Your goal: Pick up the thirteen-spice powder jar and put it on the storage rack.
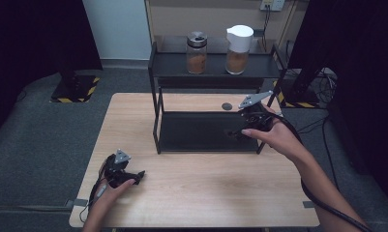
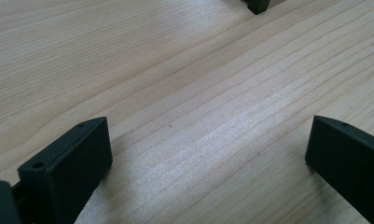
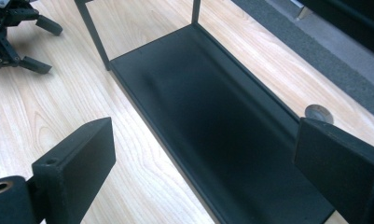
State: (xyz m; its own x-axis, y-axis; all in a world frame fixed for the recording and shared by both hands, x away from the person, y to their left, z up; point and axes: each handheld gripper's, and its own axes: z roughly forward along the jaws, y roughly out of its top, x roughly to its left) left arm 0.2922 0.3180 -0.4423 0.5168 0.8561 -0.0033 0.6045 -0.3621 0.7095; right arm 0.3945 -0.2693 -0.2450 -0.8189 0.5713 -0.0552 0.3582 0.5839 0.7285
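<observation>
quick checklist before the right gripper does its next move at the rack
1. Right gripper open: ok, its fingers stand wide apart with nothing between them.
2. Lower shelf bare in front of it: ok, no object lies on it.
3. Two jars on the top shelf upright: ok, the dark-lidded jar and the white-lidded jar both stand.
4. Small round disc on the table behind the rack: ok, apart from the frame.
5. Left gripper out of the way: ok, open, low at the near left of the table.
6. Jar lids tight: cannot tell.
</observation>
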